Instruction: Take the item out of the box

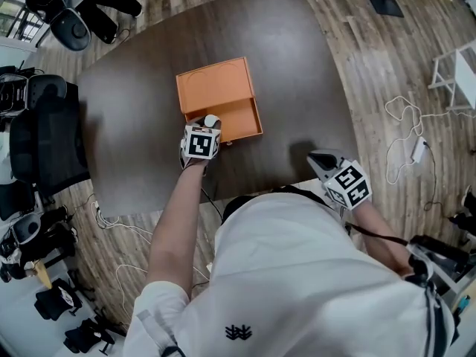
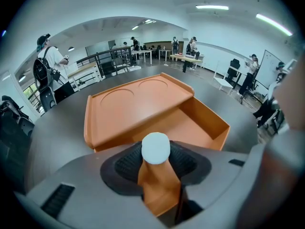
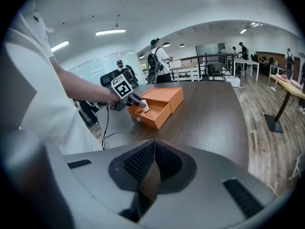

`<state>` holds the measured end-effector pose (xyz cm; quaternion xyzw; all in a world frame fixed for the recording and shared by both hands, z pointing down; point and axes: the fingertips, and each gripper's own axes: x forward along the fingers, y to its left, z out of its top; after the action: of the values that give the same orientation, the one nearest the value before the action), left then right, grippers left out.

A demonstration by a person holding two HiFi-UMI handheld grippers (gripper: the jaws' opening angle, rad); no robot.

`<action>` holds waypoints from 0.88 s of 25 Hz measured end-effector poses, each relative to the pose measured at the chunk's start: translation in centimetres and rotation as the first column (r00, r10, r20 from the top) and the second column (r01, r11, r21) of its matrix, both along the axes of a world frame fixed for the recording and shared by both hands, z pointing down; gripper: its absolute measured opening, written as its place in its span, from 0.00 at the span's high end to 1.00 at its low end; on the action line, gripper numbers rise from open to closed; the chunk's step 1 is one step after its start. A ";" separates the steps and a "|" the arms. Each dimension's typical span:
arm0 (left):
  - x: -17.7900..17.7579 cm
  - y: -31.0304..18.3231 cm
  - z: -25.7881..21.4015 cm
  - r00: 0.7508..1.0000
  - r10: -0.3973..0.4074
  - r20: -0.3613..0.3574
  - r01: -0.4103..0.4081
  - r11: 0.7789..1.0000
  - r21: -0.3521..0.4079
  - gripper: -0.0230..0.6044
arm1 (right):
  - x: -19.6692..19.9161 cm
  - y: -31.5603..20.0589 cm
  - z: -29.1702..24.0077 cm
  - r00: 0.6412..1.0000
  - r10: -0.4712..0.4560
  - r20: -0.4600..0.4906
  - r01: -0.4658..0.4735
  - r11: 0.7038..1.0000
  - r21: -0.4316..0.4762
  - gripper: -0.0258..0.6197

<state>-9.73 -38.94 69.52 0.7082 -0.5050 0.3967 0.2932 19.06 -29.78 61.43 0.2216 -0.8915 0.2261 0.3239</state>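
My left gripper (image 1: 209, 124) is closed partway on the item (image 2: 156, 148), a small white round piece pinched from both sides. It sits low in the open drawer (image 2: 210, 121) at the 6 o'clock side of the box (image 1: 214, 86). I judge the way out is straight up (drawer walls stand close around it). My right gripper (image 3: 153, 169), jaws together and empty, waits at 4 o'clock, well apart.

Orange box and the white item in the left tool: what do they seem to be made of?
Box: probably stiff card with a matte finish, going by the thin flat walls, crisp corners and lack of shine. White item: smooth, matte and rounded, possibly plastic or foam; the look leaves it open.
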 end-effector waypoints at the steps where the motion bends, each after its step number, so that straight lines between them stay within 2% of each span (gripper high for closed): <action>1: -0.1 0.1 -0.2 1.000 -0.001 -0.004 0.001 1.000 0.007 0.68 | -0.2 0.1 0.0 1.000 -0.003 0.001 0.003 1.000 0.001 0.96; 11: 0.1 1.7 -3.6 0.996 -0.021 -0.087 0.028 0.996 0.083 0.69 | -2.0 1.5 -0.2 1.000 -0.031 0.004 0.031 0.999 0.016 0.96; 22: 0.0 6.9 -9.4 0.982 -0.004 -0.187 0.037 0.984 0.173 0.69 | -5.5 5.0 -0.9 0.997 -0.072 0.008 0.072 0.997 0.031 0.96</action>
<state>-9.73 -32.09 60.15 0.7601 -0.5158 0.2795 0.2794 13.59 -24.83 60.52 0.1931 -0.9038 0.2016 0.3245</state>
